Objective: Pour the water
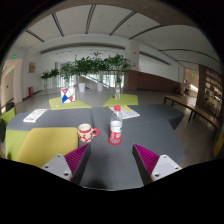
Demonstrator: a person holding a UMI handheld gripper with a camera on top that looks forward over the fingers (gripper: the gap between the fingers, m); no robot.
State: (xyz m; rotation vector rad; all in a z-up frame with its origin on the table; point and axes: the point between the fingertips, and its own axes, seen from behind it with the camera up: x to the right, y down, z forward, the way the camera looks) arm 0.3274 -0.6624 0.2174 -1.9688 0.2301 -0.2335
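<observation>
A clear water bottle (116, 126) with a red cap and red label stands upright on the grey table (110, 160), just ahead of my fingers. A white mug (86, 132) with a red pattern stands to its left, close beside it. My gripper (111, 160) is open and empty, its magenta pads (76, 158) spread wide apart, short of both objects. The bottle stands roughly in line with the gap between the fingers.
The table has yellow-green sections (42, 145) at the left and back. A paper (34, 115) lies at the left, another sheet (128, 113) beyond the bottle, and a red-blue box (67, 96) farther back. Tall plants (95, 70) stand behind; benches (195, 108) are at the right.
</observation>
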